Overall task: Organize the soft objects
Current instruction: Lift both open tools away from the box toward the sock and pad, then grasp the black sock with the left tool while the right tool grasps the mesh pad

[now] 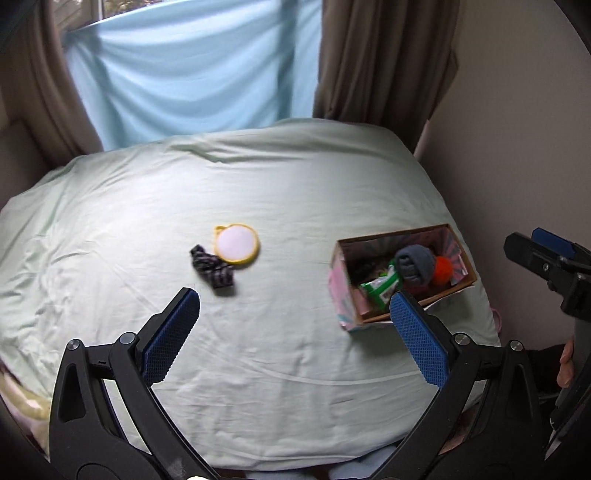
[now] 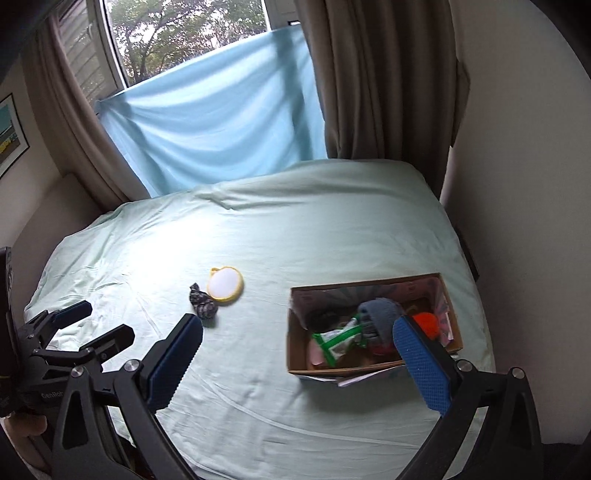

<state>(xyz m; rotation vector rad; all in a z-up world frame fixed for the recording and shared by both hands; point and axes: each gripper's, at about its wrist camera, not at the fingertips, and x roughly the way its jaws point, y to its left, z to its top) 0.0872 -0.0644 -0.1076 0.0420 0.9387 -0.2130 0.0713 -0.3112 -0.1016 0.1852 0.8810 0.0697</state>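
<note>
Sock bundle lying ahead-left of wide-open, empty left gripper, long axis diagonal, touching round pad; right gripper likewise agape, nearer box

Pale green bed; brown curtains; daylit window

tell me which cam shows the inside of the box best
The right wrist view: it looks down into the cardboard box, showing the grey sock roll, green packet and orange ball. The left wrist view sees the box smaller, more obliquely.
</note>
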